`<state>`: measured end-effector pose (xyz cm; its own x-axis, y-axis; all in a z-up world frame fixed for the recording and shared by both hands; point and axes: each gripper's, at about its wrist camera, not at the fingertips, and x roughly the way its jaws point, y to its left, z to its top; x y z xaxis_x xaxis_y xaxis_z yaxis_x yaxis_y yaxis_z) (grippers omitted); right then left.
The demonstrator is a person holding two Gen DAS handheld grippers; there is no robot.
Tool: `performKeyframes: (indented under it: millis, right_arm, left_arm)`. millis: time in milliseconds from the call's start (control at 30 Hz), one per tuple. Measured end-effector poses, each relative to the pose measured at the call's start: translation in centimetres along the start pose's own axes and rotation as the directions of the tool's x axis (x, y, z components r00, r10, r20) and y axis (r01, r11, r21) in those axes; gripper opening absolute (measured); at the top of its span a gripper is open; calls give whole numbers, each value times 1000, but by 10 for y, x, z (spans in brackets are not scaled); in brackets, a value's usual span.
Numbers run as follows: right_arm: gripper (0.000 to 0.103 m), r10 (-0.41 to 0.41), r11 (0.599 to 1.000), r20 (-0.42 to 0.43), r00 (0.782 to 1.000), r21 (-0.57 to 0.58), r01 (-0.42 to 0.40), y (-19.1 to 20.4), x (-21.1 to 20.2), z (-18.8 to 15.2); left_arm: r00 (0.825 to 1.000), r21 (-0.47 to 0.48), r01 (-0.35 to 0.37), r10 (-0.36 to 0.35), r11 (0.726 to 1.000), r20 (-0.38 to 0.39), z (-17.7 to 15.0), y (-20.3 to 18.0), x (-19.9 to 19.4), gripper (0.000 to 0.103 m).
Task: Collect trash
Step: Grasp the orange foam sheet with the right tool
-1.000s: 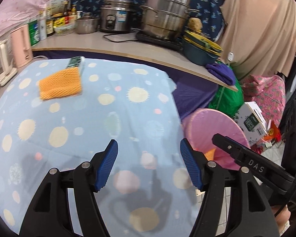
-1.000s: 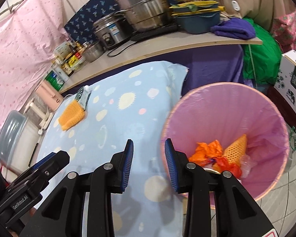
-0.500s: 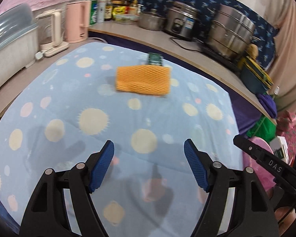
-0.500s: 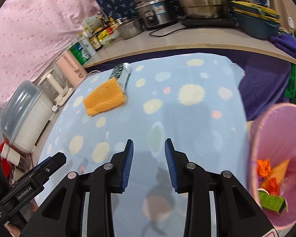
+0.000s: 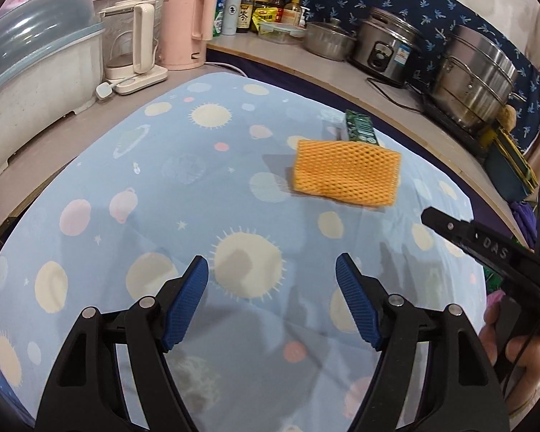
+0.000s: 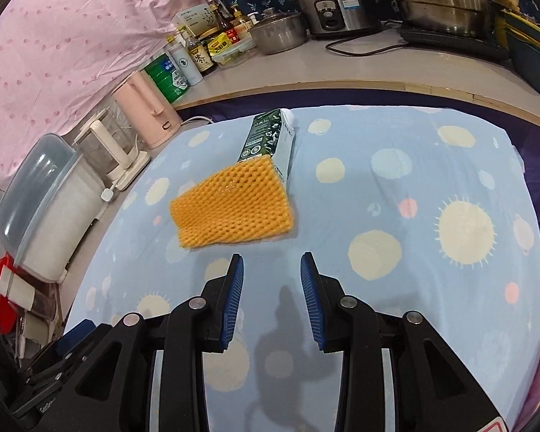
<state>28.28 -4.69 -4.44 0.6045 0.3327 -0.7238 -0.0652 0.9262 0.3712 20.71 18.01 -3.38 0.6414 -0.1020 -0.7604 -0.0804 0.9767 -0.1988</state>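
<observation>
Right gripper (image 6: 270,298) clearly the closer one here; orange foam net (image 6: 232,207) sitting just ahead of its fingertips and a touch to the left, lying flat on the spotty blue tablecloth (image 6: 432,187); long axis running roughly crosswise to the fingers, so probably easier to pinch across the short side or nip the near edge; fingers parted a moderate amount, nothing between them, hovering over the cloth.

Left gripper (image 5: 271,302) spread wide, also empty; same net (image 5: 345,174) well ahead and off to the right from there, so a longer reach; not the obvious pick for this grab.

Green carton (image 6: 270,140) lying on its side right behind the net, pointing away toward the counter, far end of the net resting against or slightly over its near end; can't quite tell whether touching or just overlapping in view; looks like the next bit of trash after the net.

Net itself: bright orange, honeycomb mesh, soft and squashy by the look of it, near left corner lifting a little off the cloth; likely to crumple in the grip rather than slip; worth aiming low so the pads (image 6: 234,288) catch the mesh and not the tablecloth underneath.
</observation>
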Motion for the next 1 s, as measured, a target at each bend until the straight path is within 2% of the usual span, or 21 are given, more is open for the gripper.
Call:
performKeyframes:
  millis: [33,100,133,367,433,500,600,800,1000]
  right_arm:
    - [33,1,1000,-3,1000,-3,-1,1,8,5]
    - [44,4,1000,0,1000,-1,-4,2,20,13]
    - [46,3,1000,5,1000,1,-3,2,27,17]
    - [46,-7,1000,-18,1000,-15,6,3,64,30]
    - [40,-10,1000,-23,1000,-23,9,3,69,28]
    - [22,-5,1000,-36,999,-26,4,3,73,26]
    - [8,-3,999,-43,999,-35,1,1,73,23]
    - [6,2,1000,-21,1000,-21,-2,-9,43,8]
    - [6,-71,995,-2,997,64,71,-46,-14,-24]
  left_arm:
    - [1000,-2,-8,8,1000,0,2,3,3,70]
    - [1000,-4,-19,19,1000,-1,4,7,7,70]
    - [1000,-6,-28,28,1000,-2,5,10,10,70]
    - [997,-14,-78,77,997,-11,11,22,25,70]
    - [997,-15,-81,80,997,-12,12,23,27,70]
    - [997,-15,-81,81,997,-11,13,23,28,70]
    - [997,-12,-76,76,997,-13,14,20,30,70]
    - [998,3,-66,66,998,-2,17,9,28,70]
    - [999,31,-37,36,999,8,23,-14,27,70]
